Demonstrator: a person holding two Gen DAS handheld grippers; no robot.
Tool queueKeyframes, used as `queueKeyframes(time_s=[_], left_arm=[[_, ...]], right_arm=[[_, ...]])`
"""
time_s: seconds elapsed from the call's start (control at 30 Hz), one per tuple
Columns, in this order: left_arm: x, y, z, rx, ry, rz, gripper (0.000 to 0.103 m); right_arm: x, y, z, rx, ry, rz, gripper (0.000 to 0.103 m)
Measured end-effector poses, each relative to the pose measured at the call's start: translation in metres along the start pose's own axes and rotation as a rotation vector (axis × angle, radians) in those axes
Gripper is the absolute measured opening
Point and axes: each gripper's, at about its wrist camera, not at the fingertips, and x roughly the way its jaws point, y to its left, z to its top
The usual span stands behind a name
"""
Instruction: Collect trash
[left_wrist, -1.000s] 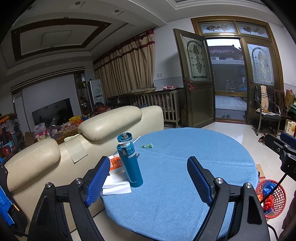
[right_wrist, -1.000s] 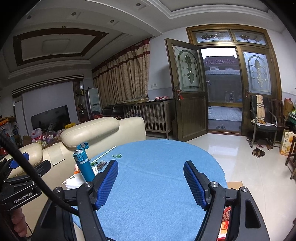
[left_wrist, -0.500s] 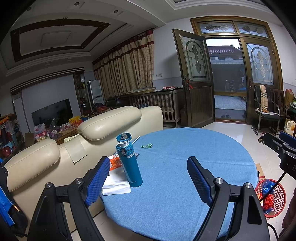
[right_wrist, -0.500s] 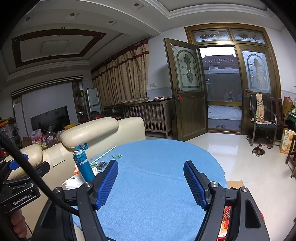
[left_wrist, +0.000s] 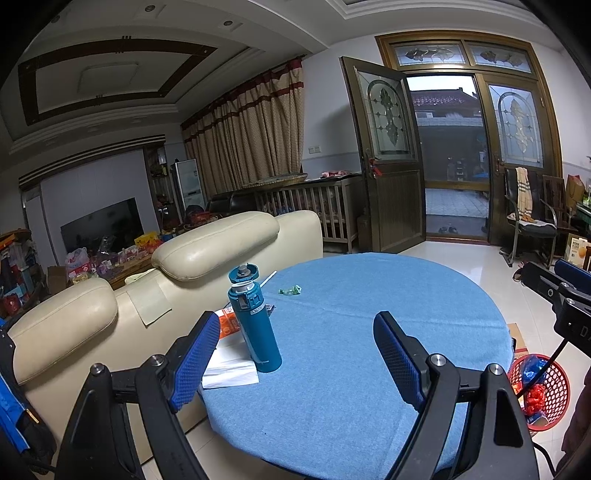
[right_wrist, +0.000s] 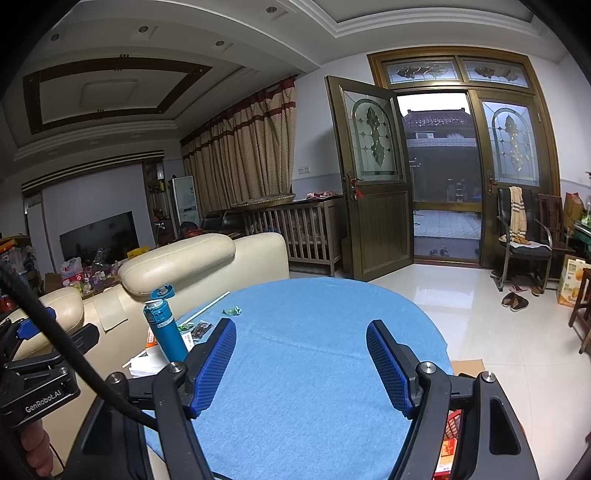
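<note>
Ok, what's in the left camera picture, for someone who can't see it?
An open hand-held gripper hovers over a round blue table with a blue bottle, papers and a green wrapper. A red basket stands beside it.

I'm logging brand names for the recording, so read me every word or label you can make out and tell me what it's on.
"GenRobot.AI": on the black body of the left tongs.
Label on the blue bottle: too small to read.
Orange box by the chair: print blurred.
Orange packet on the table: unreadable.

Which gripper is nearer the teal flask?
Left. The left gripper has the teal flask just beyond its left finger; the right gripper sits farther right.
</note>
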Motion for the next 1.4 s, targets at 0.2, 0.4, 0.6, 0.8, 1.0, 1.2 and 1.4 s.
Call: queueKeyframes(time_s=[0.2,0.4,0.6,0.8,1.0,1.2,1.4], left_arm=[[-0.001,-0.001,0.000,0.002,0.002,-0.003,0.086],[-0.001,-0.005,0.000,0.010,0.007,-0.007,0.085],[-0.002,-0.008,0.000,0.019,0.008,-0.014,0.085],[-0.003,-0.014,0.001,0.031,0.009,-0.019,0.085],[-0.002,-0.018,0.001,0.044,0.012,-0.024,0.085],[0.000,-0.020,0.001,0.052,0.018,-0.030,0.085],[0.001,-0.022,0.000,0.053,0.021,-0.032,0.085]], right_arm=[[0.000,-0.003,-0.002,0.007,0.006,-0.006,0.076],[0.001,-0.005,0.001,0.012,0.007,-0.009,0.076],[0.001,-0.006,0.004,0.016,0.004,-0.014,0.076],[0.000,-0.009,0.004,0.024,0.006,-0.017,0.076],[-0.001,-0.014,0.004,0.031,0.005,-0.021,0.076],[-0.002,-0.016,0.003,0.036,0.009,-0.026,0.076],[-0.001,-0.017,0.004,0.032,0.016,-0.034,0.076]])
